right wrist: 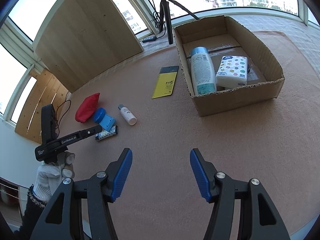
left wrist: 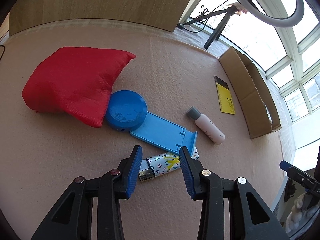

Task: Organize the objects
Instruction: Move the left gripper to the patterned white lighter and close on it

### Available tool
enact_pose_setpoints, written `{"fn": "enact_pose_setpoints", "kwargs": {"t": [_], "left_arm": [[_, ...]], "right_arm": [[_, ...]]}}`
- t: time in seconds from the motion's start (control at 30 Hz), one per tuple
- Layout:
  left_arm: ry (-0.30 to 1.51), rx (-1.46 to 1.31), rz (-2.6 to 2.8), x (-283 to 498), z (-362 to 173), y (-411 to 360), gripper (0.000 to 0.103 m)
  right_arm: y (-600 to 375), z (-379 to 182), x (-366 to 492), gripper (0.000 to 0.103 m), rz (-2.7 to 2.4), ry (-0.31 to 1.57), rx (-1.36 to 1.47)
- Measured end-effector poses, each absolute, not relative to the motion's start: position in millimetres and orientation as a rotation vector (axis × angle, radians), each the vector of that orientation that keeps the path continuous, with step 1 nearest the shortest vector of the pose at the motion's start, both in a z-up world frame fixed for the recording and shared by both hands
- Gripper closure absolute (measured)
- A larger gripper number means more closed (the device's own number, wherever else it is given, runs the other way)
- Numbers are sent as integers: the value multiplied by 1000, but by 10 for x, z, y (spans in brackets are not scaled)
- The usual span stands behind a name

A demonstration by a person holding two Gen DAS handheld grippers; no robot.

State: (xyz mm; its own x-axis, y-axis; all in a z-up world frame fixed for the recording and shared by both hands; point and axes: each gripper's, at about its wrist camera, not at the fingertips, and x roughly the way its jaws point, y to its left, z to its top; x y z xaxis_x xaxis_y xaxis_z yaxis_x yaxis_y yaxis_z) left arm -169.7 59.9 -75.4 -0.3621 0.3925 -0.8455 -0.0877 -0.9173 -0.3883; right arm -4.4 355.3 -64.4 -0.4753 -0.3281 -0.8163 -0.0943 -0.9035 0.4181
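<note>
Sunlit windows ring a pinkish felt-covered table (right wrist: pixel 200 140) where loose items wait to be gathered into a cardboard box (right wrist: pixel 238 98), which already holds a large white bottle (right wrist: pixel 202 70) and a tissue pack (right wrist: pixel 233 70). At the cluster well apart from the box, the left gripper (left wrist: pixel 161 160) hangs with its blue-padded fingers spread wide and holding nothing, straddling a patterned lighter (left wrist: pixel 160 165) that lies flat on the felt, its far end touching or tucked under a blue phone stand (left wrist: pixel 158 132). Beside the stand sit a red pouch (left wrist: pixel 72 84) and a small white bottle (left wrist: pixel 206 126); a yellow card (left wrist: pixel 225 94) lies near the box. The right gripper (right wrist: pixel 161 172) hovers over bare felt, fingers also wide apart and empty. The lighter looks like the next pick. Done well, the left fingers should drop low enough to bracket its body, close across its narrow width and lift it clear without dragging the stand. Its glossy casing may slip, so a centred, square grip matters.
</note>
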Motion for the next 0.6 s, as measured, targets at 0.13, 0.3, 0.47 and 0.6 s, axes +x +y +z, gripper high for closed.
{"fn": "enact_pose_setpoints", "kwargs": {"t": [0.13, 0.3, 0.47, 0.6], "left_arm": [[-383, -1567, 2321, -1689, -766, 666, 61], [-356, -1571, 2300, -1668, -799, 759, 61], [-261, -1556, 2281, -1646, -781, 957, 61], [-157, -1554, 2264, -1612, -793, 1175, 65]], "right_arm": [[3537, -642, -51, 47, -2502, -617, 1526], [3522, -662, -57, 47, -2491, -615, 1536], [3499, -681, -64, 47, -2483, -610, 1544], [3485, -689, -65, 47, -2481, -611, 1544]]}}
